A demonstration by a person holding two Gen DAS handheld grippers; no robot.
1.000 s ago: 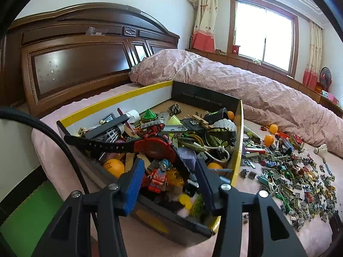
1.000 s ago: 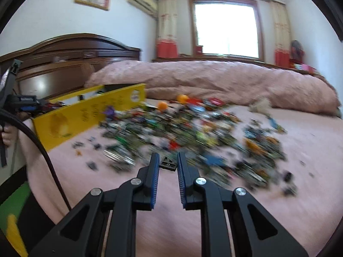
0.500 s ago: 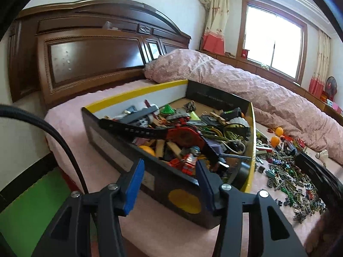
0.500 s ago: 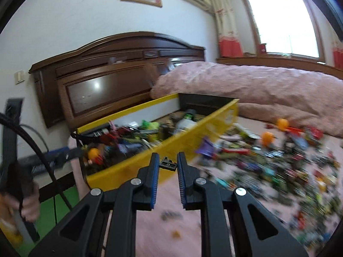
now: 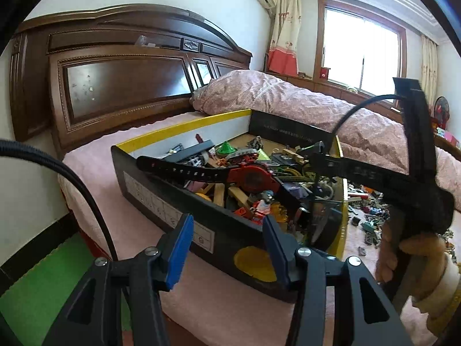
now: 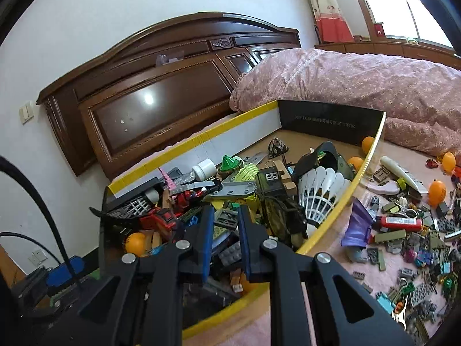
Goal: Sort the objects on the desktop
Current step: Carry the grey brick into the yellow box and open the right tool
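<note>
grey brick (image 6: 225,218) pinched in right gripper (image 6: 226,225) over box (image 6: 366,170) (left gripper (image 5: 226,238) agape, empty)

Both grippers, left gripper (image 5: 227,248) and right gripper (image 6: 226,230), are matte black frames with triangular cut-outs, silver screws and blue finger pads (image 5: 180,250), trailing black cables (image 5: 77,190); a cream cuff (image 5: 445,285) shows.

Glossy dark wood headboard (image 5: 121,86); matt cardboard box (image 6: 253,127) (yellow-edged); soft pink cloth quilt (image 6: 360,86).
</note>
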